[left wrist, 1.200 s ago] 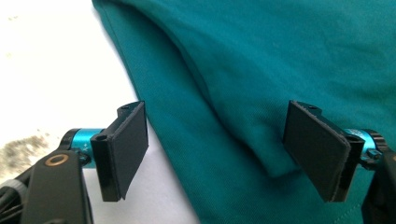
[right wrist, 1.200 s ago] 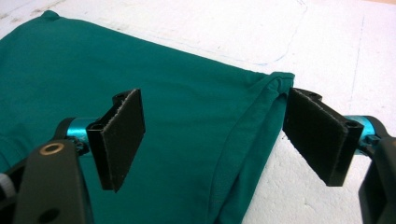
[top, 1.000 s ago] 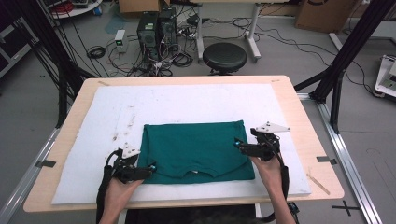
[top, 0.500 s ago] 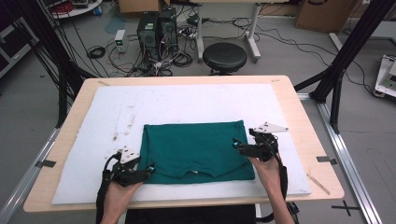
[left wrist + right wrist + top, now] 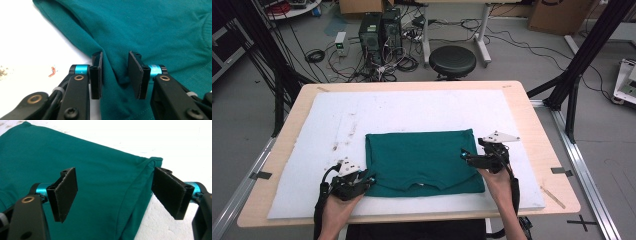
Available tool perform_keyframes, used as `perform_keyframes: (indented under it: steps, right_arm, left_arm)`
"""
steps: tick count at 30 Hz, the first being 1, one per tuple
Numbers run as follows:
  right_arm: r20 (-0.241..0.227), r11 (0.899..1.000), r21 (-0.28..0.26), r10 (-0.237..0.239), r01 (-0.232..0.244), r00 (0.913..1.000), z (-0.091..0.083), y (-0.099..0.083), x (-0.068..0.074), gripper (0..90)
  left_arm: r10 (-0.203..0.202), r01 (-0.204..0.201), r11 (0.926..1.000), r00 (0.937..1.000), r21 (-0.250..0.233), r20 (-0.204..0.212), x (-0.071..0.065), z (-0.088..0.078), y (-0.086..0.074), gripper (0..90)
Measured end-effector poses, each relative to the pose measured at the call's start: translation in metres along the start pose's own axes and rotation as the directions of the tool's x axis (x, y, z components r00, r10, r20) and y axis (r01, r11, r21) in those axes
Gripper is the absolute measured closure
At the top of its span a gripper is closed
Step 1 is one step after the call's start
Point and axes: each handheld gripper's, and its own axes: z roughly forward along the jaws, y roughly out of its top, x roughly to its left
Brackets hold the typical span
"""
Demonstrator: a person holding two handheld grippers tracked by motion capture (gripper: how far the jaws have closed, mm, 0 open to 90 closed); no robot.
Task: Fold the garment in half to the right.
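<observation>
A teal T-shirt (image 5: 422, 160) lies folded flat on the white mat (image 5: 412, 110), collar toward the near edge. My left gripper (image 5: 371, 178) rests at the shirt's near left corner. In the left gripper view its jaws (image 5: 115, 55) have just been closing and stand a narrow gap apart, with a raised fold of the shirt (image 5: 150, 25) between the pads (image 5: 96, 72); a gap still shows beside the fold. My right gripper (image 5: 463, 155) sits at the shirt's right edge. Its jaws (image 5: 113, 172) are wide open, straddling the folded hem of the shirt (image 5: 75, 152) without touching it.
The mat covers most of the wooden table (image 5: 557, 190). Behind the table stand a black stool (image 5: 452, 60), two computer towers (image 5: 379, 30) with tangled cables, and a cardboard box (image 5: 557, 15). Black frame struts (image 5: 582, 55) rise at both sides.
The left gripper's jaws have narrowed around the shirt's left edge. Both hands kept their places, and the right gripper stays open.
</observation>
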Motion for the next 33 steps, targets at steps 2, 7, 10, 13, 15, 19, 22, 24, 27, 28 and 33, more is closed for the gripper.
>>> perform_keyframes:
  steps: [2, 7, 10, 13, 15, 19, 22, 24, 27, 28, 33]
  right_arm:
    - [-0.004, 1.000, -0.003, 0.005, -0.005, 1.0000, 0.000, 0.000, 0.001, 21.5]
    - [-0.018, 1.000, -0.003, -0.017, 0.017, 0.9997, 0.000, 0.008, 0.010, 21.6]
    - [-0.052, 1.000, 0.000, -0.027, 0.027, 0.9983, 0.003, 0.015, 0.018, 21.6]
    - [-0.068, 0.999, -0.014, -0.032, 0.032, 0.9972, 0.008, 0.024, 0.024, 21.5]
    - [-0.083, 0.999, 0.000, -0.045, 0.045, 0.9955, 0.013, 0.031, 0.027, 21.6]
    - [-0.103, 0.995, 0.017, -0.096, 0.098, 0.9901, 0.027, 0.047, 0.041, 21.5]
    - [-0.145, 0.990, 0.034, -0.129, 0.135, 0.9811, 0.041, 0.060, 0.052, 21.6]
    - [-0.178, 0.985, 0.049, -0.156, 0.167, 0.9716, 0.054, 0.069, 0.061, 22.2]
    - [-0.211, 0.977, 0.083, -0.175, 0.196, 0.9617, 0.075, 0.082, 0.074, 22.9]
    - [-0.226, 0.975, 0.094, -0.176, 0.201, 0.9583, 0.082, 0.086, 0.078, 23.0]
    - [-0.261, 0.958, 0.153, -0.196, 0.242, 0.9451, 0.116, 0.102, 0.100, 23.3]
  left_arm:
    - [-0.010, 0.010, 0.9999, 0.9999, -0.002, 0.010, 0.002, 0.000, 0.000, 69.1]
    - [-0.014, 0.014, 0.9999, 0.9997, -0.002, 0.022, 0.003, 0.000, 0.000, 73.9]
    - [-0.014, 0.015, 0.9999, 0.9993, -0.003, 0.036, 0.004, 0.000, 0.000, 77.6]
    - [-0.010, 0.010, 0.9999, 0.9991, -0.002, 0.042, 0.004, 0.000, 0.000, 80.4]
    - [-0.011, 0.011, 0.9999, 0.9989, -0.002, 0.045, 0.004, 0.000, 0.000, 81.2]
    - [-0.003, 0.003, 1.0000, 0.9991, -0.003, 0.043, 0.003, 0.000, 0.000, 81.4]
    - [-0.009, 0.010, 1.0000, 0.9990, -0.003, 0.044, 0.004, 0.000, -0.001, 81.3]
    - [-0.005, 0.006, 1.0000, 0.9990, -0.001, 0.044, 0.004, 0.000, -0.001, 81.3]
    - [-0.012, 0.012, 0.9999, 0.9989, -0.001, 0.046, 0.004, 0.000, 0.000, 81.0]
    - [-0.016, 0.016, 0.9999, 0.9986, 0.000, 0.051, 0.004, 0.000, 0.000, 81.0]
    - [-0.024, 0.024, 0.9997, 0.9978, 0.001, 0.061, 0.006, 0.000, 0.000, 80.6]
